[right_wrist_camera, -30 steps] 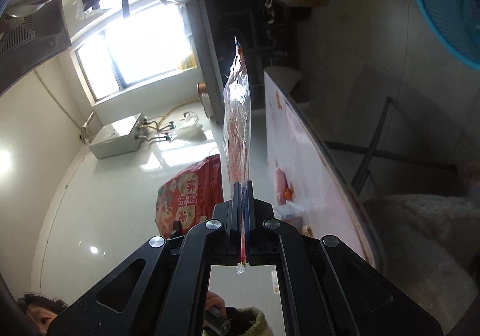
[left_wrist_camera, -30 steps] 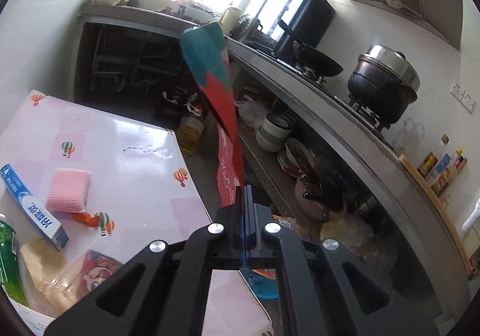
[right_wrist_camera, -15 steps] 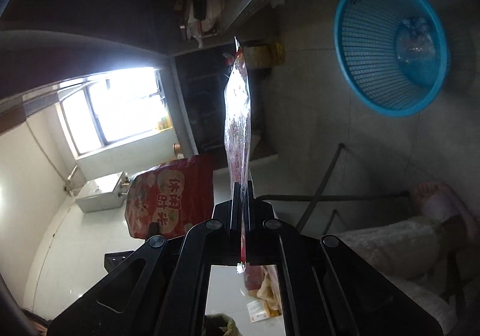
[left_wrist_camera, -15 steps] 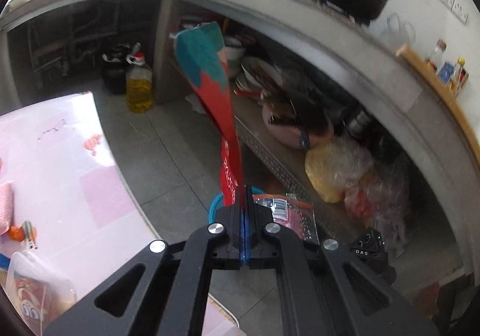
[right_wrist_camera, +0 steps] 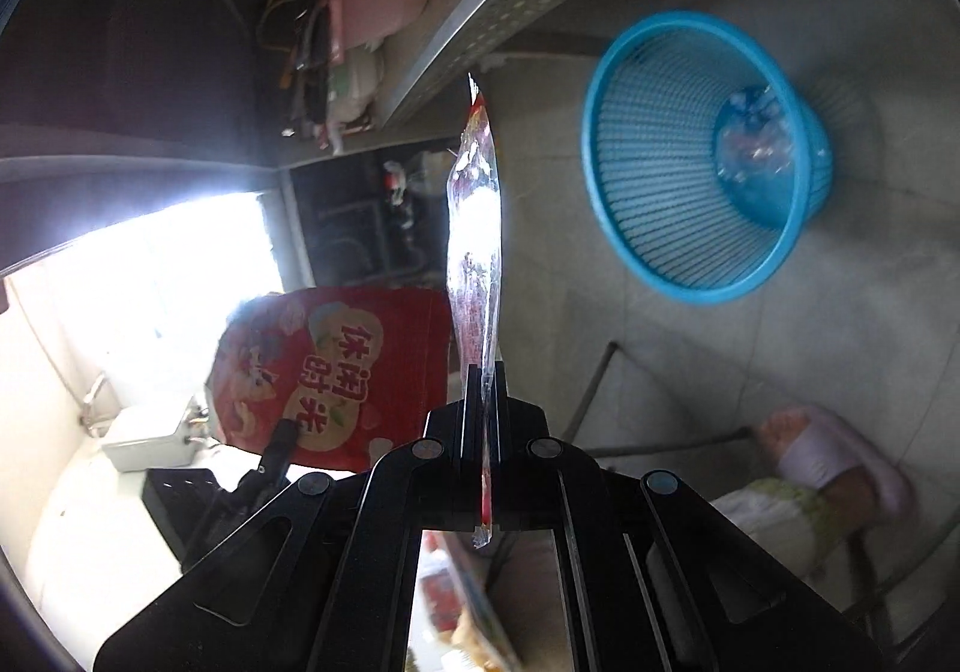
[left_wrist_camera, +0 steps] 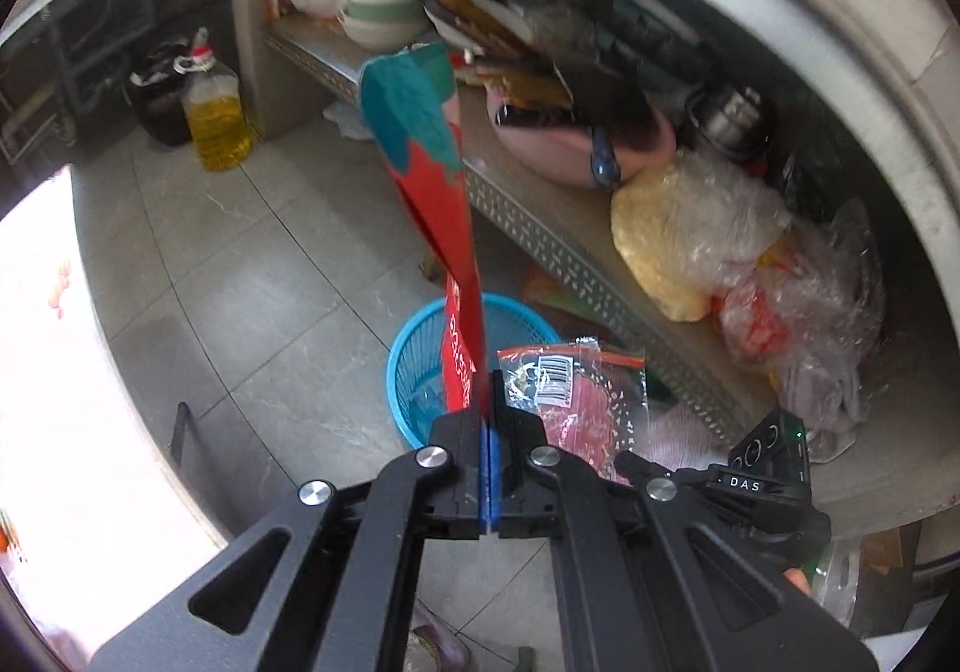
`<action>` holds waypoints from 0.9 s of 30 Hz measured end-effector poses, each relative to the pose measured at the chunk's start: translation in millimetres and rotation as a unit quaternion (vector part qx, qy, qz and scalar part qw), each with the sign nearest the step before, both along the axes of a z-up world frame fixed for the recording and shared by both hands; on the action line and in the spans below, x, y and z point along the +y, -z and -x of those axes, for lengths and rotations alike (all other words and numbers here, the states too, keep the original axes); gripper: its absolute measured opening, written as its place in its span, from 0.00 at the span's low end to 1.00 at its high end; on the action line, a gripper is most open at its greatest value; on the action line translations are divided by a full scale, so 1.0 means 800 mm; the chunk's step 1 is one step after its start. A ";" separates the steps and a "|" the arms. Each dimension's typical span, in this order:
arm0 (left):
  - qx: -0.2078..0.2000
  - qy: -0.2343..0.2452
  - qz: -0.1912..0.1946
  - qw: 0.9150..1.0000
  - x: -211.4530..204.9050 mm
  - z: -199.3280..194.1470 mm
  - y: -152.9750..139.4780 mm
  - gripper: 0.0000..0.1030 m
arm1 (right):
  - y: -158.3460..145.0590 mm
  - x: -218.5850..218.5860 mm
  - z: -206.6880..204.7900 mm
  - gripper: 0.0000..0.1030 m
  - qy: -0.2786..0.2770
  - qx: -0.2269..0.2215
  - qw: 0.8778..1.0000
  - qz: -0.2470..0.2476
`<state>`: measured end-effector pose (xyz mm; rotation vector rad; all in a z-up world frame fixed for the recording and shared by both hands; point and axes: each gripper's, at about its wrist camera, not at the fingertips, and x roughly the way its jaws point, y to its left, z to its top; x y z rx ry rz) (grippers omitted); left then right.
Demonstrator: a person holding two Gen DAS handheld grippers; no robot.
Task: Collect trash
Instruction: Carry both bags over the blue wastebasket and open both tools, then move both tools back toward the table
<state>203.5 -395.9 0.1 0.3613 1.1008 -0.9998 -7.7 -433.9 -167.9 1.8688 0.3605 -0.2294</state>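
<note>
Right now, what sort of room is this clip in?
Most likely a home kitchen: stacked bowls on a low metal shelf under a counter, a jug of cooking oil on the tiled floor, and a blue wastebasket.

Home kitchen: stacked bowls [left_wrist_camera: 384, 0], cooking-oil jug [left_wrist_camera: 216, 123].

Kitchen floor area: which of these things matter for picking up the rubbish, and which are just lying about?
Job:
red wrapper in left gripper
clear wrapper in right gripper
blue basket

Lying about:
oil bottle
stacked bowls
plastic bags
</note>
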 end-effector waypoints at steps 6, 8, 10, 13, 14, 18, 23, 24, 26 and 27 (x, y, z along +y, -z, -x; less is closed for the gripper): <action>0.023 0.014 -0.044 0.999 -0.042 -0.012 0.052 0.00 | 0.018 -0.013 -0.012 0.01 -0.010 0.066 0.997 0.034; 0.036 0.019 -0.061 0.997 -0.057 -0.017 0.072 0.00 | 0.021 -0.018 -0.023 0.01 -0.016 0.089 0.995 0.049; 0.039 0.020 -0.077 0.996 -0.070 -0.023 0.088 0.00 | 0.026 -0.022 -0.034 0.01 -0.024 0.112 0.991 0.064; 0.046 0.026 -0.097 0.994 -0.092 -0.029 0.110 0.00 | 0.030 -0.028 -0.051 0.01 -0.038 0.163 0.981 0.102; 0.048 0.025 -0.099 0.994 -0.097 -0.032 0.117 0.00 | 0.032 -0.032 -0.060 0.02 -0.045 0.183 0.975 0.118; 0.048 0.026 -0.136 0.989 -0.114 -0.038 0.147 0.24 | 0.063 -0.040 -0.087 0.37 -0.084 0.268 0.945 0.166; 0.046 -0.004 -0.137 0.989 -0.093 -0.045 0.141 0.37 | 0.091 -0.036 -0.063 0.50 -0.078 0.318 0.931 0.160; 0.044 -0.005 -0.134 0.990 -0.087 -0.045 0.135 0.37 | 0.092 -0.034 -0.058 0.50 -0.076 0.317 0.932 0.158; 0.034 -0.007 -0.126 0.991 -0.075 -0.046 0.120 0.38 | 0.089 -0.029 -0.047 0.50 -0.078 0.320 0.930 0.162; 0.030 -0.006 -0.121 0.992 -0.070 -0.046 0.113 0.38 | 0.086 -0.026 -0.042 0.50 -0.078 0.320 0.930 0.165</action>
